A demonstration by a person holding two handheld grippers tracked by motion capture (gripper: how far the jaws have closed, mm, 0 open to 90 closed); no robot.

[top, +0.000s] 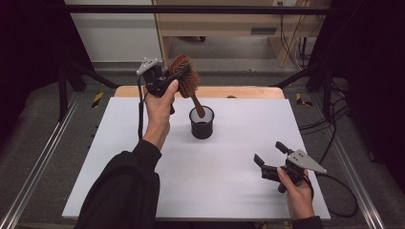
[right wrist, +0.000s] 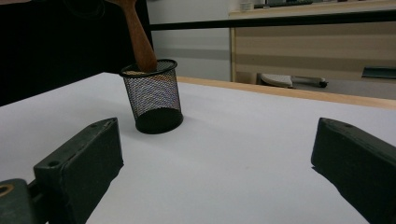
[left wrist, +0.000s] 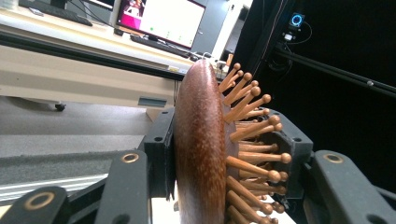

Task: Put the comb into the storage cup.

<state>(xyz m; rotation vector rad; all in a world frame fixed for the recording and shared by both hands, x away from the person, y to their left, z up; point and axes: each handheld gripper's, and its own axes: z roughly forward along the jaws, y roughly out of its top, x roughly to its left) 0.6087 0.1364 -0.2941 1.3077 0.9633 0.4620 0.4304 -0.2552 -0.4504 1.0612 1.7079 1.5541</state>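
While left gripper (top: 168, 80) clamps wooden hairbrush (top: 185, 79) by head, handle tip sits inside mesh cup (top: 202, 123) at table (top: 143, 191) centre, slightly toward 12 o'clock. Step: insertion. Next, probably: lower, release. Right gripper (top: 268, 153) wide open, idle, 4 o'clock.

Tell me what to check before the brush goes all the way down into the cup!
1. Left gripper shut on the wooden hairbrush, jaws on its back and bristle side: ok.
2. Brush handle tip inside the black mesh cup: ok.
3. Cup standing upright on the white table: ok.
4. Cup free of other things in the way: cannot tell, its inside is dark.
5. Right gripper open and well away from the cup: ok.
6. Cup held steady: not ok, nothing is holding it, so it might tip when the brush leans on the rim.
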